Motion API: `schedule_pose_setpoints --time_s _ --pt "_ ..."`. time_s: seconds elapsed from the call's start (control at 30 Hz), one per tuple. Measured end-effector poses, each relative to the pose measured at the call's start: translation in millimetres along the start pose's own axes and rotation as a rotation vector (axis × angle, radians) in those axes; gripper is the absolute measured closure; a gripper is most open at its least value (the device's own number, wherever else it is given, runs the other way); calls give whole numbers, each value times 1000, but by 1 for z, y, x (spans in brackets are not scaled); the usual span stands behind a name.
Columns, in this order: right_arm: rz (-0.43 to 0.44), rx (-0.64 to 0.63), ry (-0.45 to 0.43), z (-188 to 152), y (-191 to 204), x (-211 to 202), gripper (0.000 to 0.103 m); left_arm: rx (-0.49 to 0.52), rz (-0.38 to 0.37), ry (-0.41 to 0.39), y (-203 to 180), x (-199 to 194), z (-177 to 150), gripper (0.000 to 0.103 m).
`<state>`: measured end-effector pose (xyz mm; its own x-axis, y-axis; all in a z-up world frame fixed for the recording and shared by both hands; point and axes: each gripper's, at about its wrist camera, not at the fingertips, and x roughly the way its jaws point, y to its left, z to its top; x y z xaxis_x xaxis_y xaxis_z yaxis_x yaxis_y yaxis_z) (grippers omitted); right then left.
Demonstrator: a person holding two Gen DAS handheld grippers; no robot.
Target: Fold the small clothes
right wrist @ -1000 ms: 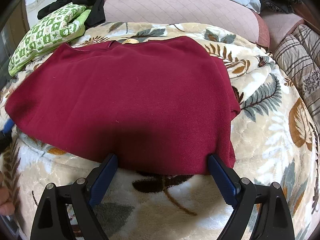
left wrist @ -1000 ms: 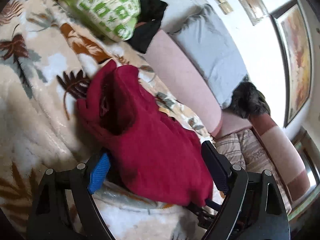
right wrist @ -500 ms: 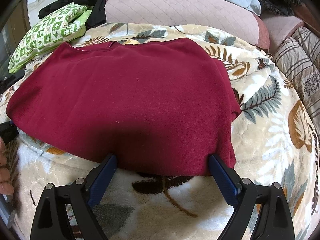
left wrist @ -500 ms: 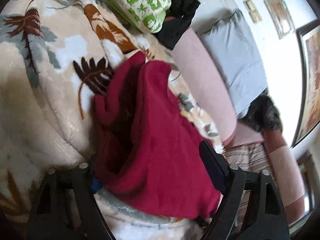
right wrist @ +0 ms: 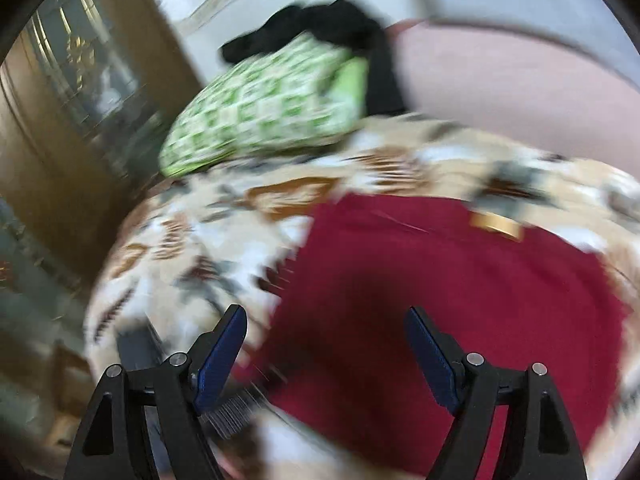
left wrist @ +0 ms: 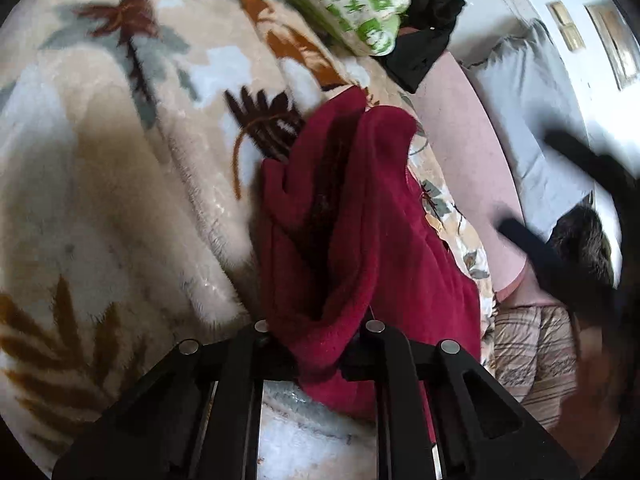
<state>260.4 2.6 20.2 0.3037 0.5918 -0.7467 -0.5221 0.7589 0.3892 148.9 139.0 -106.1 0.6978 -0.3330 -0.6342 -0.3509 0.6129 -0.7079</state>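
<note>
A dark red knitted garment (left wrist: 360,240) lies on a leaf-patterned blanket (left wrist: 100,200). My left gripper (left wrist: 316,344) is shut on a bunched edge of it, the cloth pinched between its jaws and lifted into folds. In the right wrist view, which is blurred by motion, the red garment (right wrist: 460,320) lies flat on the blanket (right wrist: 192,240). My right gripper (right wrist: 328,356) is open and empty, just above the garment's left part. The right gripper shows in the left wrist view as a dark blur (left wrist: 560,256).
A green-and-white patterned cushion (right wrist: 260,116) and a black garment (right wrist: 320,28) lie at the blanket's far edge. A pink sofa back (left wrist: 468,152) with a grey pillow (left wrist: 532,92) runs behind. A wooden cabinet (right wrist: 60,100) stands to the left.
My left gripper has closed on the garment's edge and bunched it up. My right gripper has swung quickly to the left over the garment, staying open.
</note>
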Motion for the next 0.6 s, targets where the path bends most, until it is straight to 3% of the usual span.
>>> schedule_pose_setpoints --time_s 0.07,0.1,0.2,0.3,0.53,0.6 --pt "30 22 110 26 4 37 24 -56 -17 14 6 2 1 88" --pt "19 39 183 39 4 61 24 -84 -25 20 9 2 3 85" --pt "-54 105 293 58 -2 111 24 -149 -48 40 13 3 5 81" --pt "-98 142 351 66 -1 138 24 -178 -57 50 12 5 7 76" --pt "-370 74 446 84 9 188 24 -236 -84 79 20 8 11 74" --pt "-461 43 473 82 7 194 43 -253 -93 92 23 9 13 74"
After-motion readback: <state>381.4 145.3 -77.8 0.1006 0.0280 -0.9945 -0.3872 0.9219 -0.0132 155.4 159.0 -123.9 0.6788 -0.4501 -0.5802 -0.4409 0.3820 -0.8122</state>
